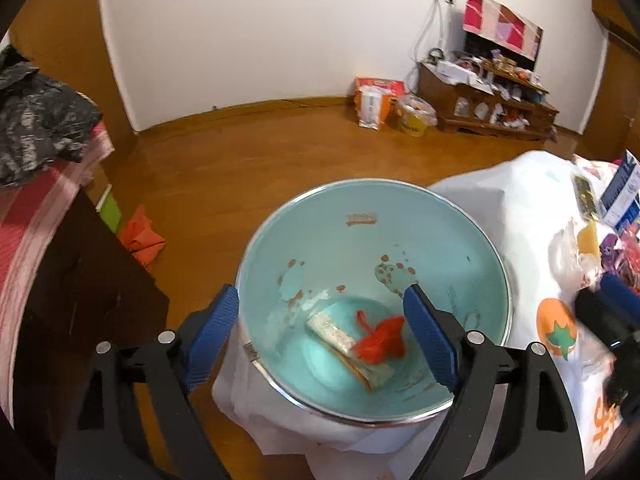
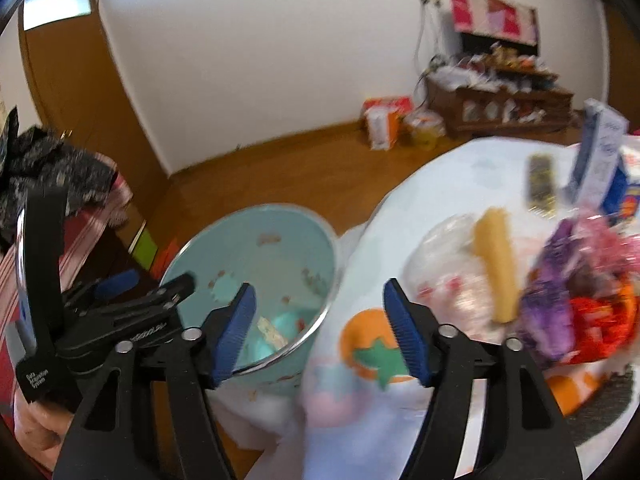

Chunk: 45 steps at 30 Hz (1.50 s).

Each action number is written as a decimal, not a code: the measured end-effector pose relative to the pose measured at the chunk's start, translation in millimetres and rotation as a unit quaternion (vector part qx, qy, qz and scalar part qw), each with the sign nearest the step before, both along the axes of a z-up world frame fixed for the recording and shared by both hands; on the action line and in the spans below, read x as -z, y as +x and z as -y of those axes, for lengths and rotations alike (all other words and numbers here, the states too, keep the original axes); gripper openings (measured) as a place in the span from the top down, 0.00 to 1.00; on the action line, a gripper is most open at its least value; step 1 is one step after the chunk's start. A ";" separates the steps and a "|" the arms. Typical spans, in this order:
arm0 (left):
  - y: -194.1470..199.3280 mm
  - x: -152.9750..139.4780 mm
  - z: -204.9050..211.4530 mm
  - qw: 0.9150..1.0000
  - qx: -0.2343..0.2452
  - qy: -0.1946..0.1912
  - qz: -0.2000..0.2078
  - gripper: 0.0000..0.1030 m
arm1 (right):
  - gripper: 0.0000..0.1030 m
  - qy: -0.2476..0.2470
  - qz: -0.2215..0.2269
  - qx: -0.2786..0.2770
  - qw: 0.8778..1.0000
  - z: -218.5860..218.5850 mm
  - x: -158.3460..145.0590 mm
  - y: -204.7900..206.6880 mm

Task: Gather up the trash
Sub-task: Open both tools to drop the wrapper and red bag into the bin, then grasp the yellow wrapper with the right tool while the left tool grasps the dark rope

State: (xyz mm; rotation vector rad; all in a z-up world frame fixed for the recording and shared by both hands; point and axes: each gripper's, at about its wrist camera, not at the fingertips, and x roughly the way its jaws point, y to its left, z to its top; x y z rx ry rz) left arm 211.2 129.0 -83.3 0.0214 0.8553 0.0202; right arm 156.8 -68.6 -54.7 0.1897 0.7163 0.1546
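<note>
Room: a wooden floor [image 1: 248, 160], a white wall [image 1: 260, 28], and a low wooden shelf unit [image 1: 486, 98] crowded with small items against the far wall. Bags and a yellow tub [image 1: 414, 114] stood on the floor beside it.

Desk [image 2: 460, 168]: covered by a white cloth printed with orange fruit shapes.

Trash bin [image 1: 372, 292]: a round pail, pale teal inside, with a bright metal rim, standing just beside the desk edge. Brown rust-like spots marked the inner wall. At the bottom lay a flattened whitish wrapper [image 1: 348, 340] and a crumpled red scrap [image 1: 380, 340], touching.

Left tongs [image 1: 322, 340]: black arms with ribbed blue pads, spread wide over the bin mouth, gripping nothing.

Right tongs [image 2: 320, 332]: same build, jaws likewise wide apart and empty, held over the desk edge between bin and trash pile.

Seen well only from the right wrist, though blurred: a heap of trash on the desk, comprising a yellow stick-shaped piece [image 2: 498, 264] on clear plastic, a purple foil wrapper [image 2: 550, 300], a red-orange wrapper [image 2: 596, 320], pink crinkled film [image 2: 608, 248] and a blue-and-white carton [image 2: 600, 160]. The left wrist alone showed the bin's bottom in full.

Left margin: dark patterned fabric [image 1: 40, 120] on striped pink cloth.
</note>
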 end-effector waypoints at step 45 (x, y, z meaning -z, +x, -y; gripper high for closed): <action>-143.0 -18.4 205.6 0.984 0.170 0.024 0.046 0.06 | 0.27 -0.045 0.023 0.268 0.962 223.3 -1.9 -201.9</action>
